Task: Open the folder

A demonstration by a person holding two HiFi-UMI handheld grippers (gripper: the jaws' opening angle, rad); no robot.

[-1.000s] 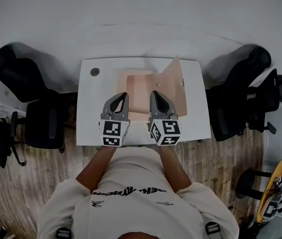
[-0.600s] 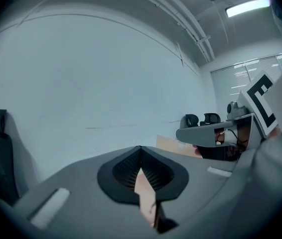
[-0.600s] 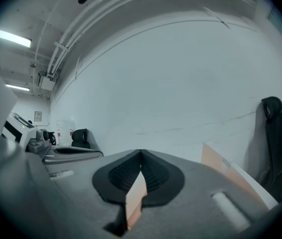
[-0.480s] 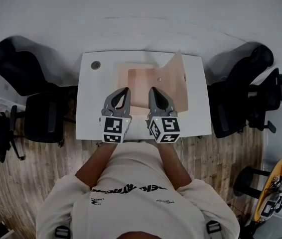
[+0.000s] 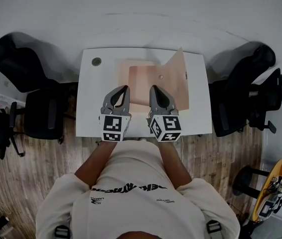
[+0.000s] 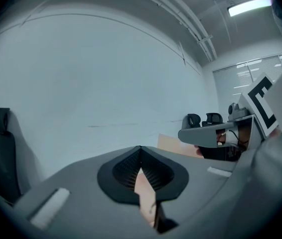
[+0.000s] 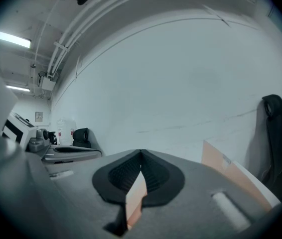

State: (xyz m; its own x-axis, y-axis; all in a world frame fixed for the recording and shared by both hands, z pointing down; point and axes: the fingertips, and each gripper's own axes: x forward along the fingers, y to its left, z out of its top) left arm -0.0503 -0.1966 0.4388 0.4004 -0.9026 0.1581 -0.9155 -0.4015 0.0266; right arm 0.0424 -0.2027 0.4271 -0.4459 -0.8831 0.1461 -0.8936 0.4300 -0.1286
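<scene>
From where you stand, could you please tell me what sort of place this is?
Probably an office: a white desk, black office chairs on either side, and a ceiling strip light.
</scene>
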